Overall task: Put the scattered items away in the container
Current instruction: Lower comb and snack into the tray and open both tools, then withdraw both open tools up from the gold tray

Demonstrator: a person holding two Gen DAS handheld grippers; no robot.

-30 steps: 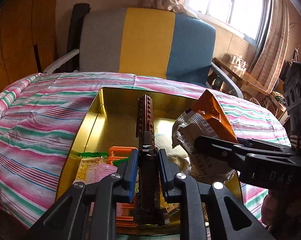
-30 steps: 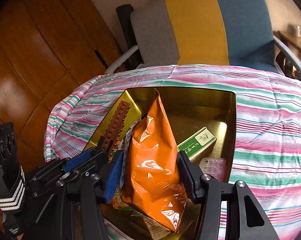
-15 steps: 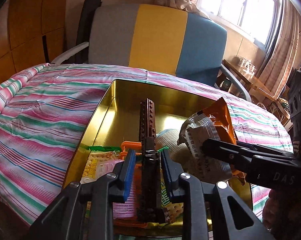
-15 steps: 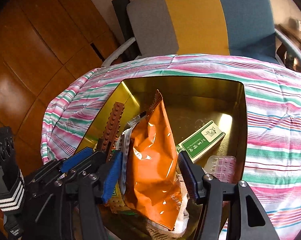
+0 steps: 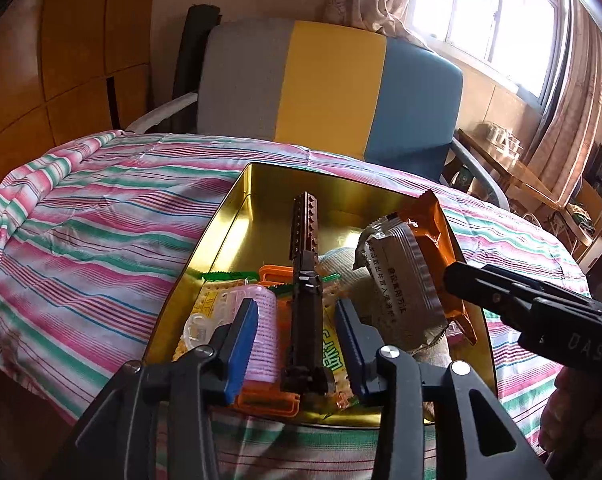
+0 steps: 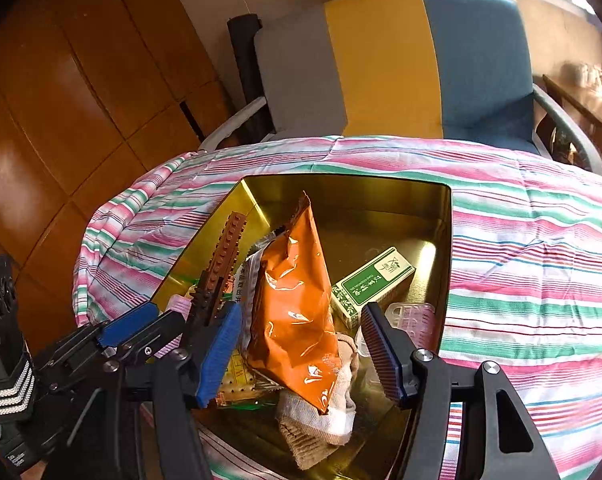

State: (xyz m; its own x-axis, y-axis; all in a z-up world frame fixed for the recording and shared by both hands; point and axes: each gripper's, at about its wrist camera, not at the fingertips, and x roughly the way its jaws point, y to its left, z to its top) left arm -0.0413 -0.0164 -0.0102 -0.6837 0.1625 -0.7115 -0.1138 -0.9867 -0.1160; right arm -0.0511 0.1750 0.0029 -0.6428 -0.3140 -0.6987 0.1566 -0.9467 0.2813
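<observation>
A gold tin (image 5: 221, 240) stands on the striped cloth with several items inside. A long brown brick strip (image 5: 307, 248) lies in it, propped on the other items. My left gripper (image 5: 297, 344) straddles the strip's near end; its jaws are opening and the blue pads stand clear of it. An orange snack packet (image 6: 297, 292) leans upright in the tin (image 6: 445, 240) beside the strip (image 6: 227, 248). My right gripper (image 6: 299, 344) has the packet between its opening jaws, with a gap on each side. One right finger (image 5: 501, 292) crosses the left wrist view.
Also in the tin are a green box (image 6: 373, 280), a pink hair roller (image 5: 261, 320), cracker packets (image 5: 333, 352) and a sock (image 6: 321, 420). Behind the cloth-covered table (image 5: 81, 240) stands a grey, yellow and blue armchair (image 5: 329, 88). Wooden cabinets (image 6: 61, 120) stand at the left.
Both pairs of jaws have spread. The left pads have let go of the brick strip and the right pads have come off the orange packet. Both grippers have drawn back a little from the tin.
</observation>
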